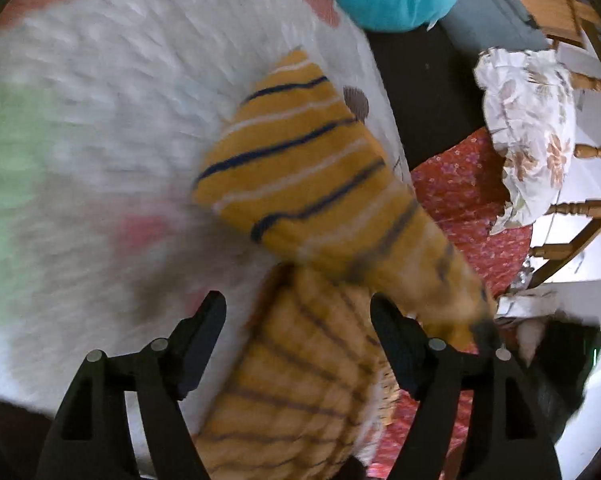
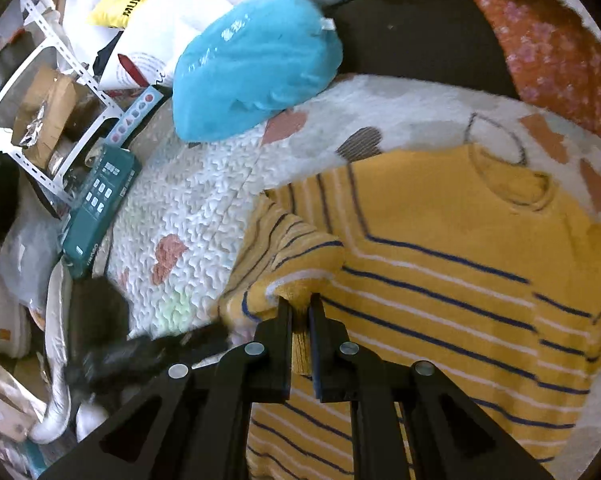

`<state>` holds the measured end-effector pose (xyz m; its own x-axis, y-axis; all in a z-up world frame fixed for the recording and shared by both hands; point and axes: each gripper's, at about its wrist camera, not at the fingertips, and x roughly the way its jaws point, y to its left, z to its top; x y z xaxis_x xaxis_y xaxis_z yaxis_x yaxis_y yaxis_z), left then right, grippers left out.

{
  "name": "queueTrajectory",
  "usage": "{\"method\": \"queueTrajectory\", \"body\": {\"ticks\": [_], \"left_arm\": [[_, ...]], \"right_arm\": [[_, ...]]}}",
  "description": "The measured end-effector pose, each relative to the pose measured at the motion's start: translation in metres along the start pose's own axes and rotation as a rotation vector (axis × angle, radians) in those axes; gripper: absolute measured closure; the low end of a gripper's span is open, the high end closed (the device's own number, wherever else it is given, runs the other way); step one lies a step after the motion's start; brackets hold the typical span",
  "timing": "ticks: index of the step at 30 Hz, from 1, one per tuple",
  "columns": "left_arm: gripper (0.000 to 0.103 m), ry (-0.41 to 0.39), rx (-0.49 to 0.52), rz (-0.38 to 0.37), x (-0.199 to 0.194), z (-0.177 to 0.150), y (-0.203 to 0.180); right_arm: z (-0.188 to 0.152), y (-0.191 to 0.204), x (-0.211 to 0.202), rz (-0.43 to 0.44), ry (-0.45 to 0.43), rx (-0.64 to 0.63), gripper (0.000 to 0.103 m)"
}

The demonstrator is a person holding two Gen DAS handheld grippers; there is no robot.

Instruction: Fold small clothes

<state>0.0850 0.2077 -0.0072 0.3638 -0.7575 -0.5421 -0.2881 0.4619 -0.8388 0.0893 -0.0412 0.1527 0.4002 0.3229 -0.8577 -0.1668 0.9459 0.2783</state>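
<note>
A yellow sweater (image 2: 460,260) with navy and white stripes lies on a white quilted blanket (image 2: 204,200), its collar toward the far right. My right gripper (image 2: 300,300) is shut on a folded-over edge of it, lifted a little off the body. In the left wrist view the sweater (image 1: 300,168) is drawn up into a blurred ridge that runs to the lower right. My left gripper (image 1: 298,304) stands open above the blanket (image 1: 120,120). Striped fabric lies under the gap, and the pads do not press on it.
A turquoise cushion (image 2: 252,60) rests on the blanket's far edge. Beyond it lie a red floral cloth (image 1: 468,192) and a wooden chair with a white leaf-print cloth (image 1: 532,128). A green box (image 2: 100,200), bags and a white rack (image 2: 52,80) crowd the left side.
</note>
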Motion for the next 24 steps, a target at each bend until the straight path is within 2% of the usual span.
{"method": "queueTrajectory", "body": {"ticks": [1, 2, 4, 5, 8, 11, 15, 16, 18, 19, 21, 22, 23, 24], "left_arm": [[0.031, 0.008, -0.002, 0.007, 0.01, 0.002, -0.006], [0.036, 0.011, 0.004, 0.023, 0.019, 0.005, -0.013], [0.085, 0.037, 0.032, 0.034, 0.035, 0.008, -0.031], [0.089, 0.052, 0.05, 0.038, 0.042, 0.005, -0.041], [0.089, 0.062, 0.176, 0.098, 0.061, -0.018, -0.078], [0.089, 0.127, 0.257, 0.162, 0.091, -0.045, -0.099], [0.089, 0.2, 0.287, 0.267, 0.119, -0.07, -0.093], [0.089, 0.213, 0.298, 0.279, 0.119, -0.076, -0.093], [0.084, 0.221, 0.323, 0.278, 0.109, -0.083, -0.092], [0.079, 0.208, 0.337, 0.277, 0.101, -0.083, -0.094], [0.072, 0.155, 0.368, 0.291, 0.081, -0.077, -0.097], [0.069, 0.129, 0.382, 0.307, 0.072, -0.073, -0.097], [0.068, 0.105, 0.394, 0.327, 0.067, -0.066, -0.099], [0.067, 0.086, 0.396, 0.346, 0.064, -0.058, -0.1]], "right_arm": [[-0.002, -0.001, -0.005, -0.009, -0.003, -0.011, 0.095], [-0.003, -0.005, -0.011, -0.023, -0.005, -0.019, 0.095], [-0.005, -0.02, -0.023, -0.059, -0.016, -0.033, 0.096], [-0.005, -0.026, -0.029, -0.083, -0.029, -0.036, 0.096], [-0.001, -0.061, -0.045, -0.157, -0.063, -0.007, 0.096], [0.003, -0.104, -0.055, -0.261, -0.09, 0.034, 0.096], [0.002, -0.169, -0.046, -0.519, -0.094, 0.063, 0.095], [0.001, -0.187, -0.04, -0.552, -0.069, 0.082, 0.092], [-0.005, -0.229, -0.03, -0.531, 0.004, 0.175, 0.092], [-0.011, -0.245, -0.038, -0.505, -0.009, 0.238, 0.092], [-0.023, -0.265, -0.063, -0.442, -0.099, 0.334, 0.082], [-0.029, -0.273, -0.073, -0.417, -0.133, 0.373, 0.067], [-0.034, -0.281, -0.082, -0.402, -0.164, 0.404, 0.063], [-0.039, -0.287, -0.089, -0.39, -0.195, 0.431, 0.063]]}}
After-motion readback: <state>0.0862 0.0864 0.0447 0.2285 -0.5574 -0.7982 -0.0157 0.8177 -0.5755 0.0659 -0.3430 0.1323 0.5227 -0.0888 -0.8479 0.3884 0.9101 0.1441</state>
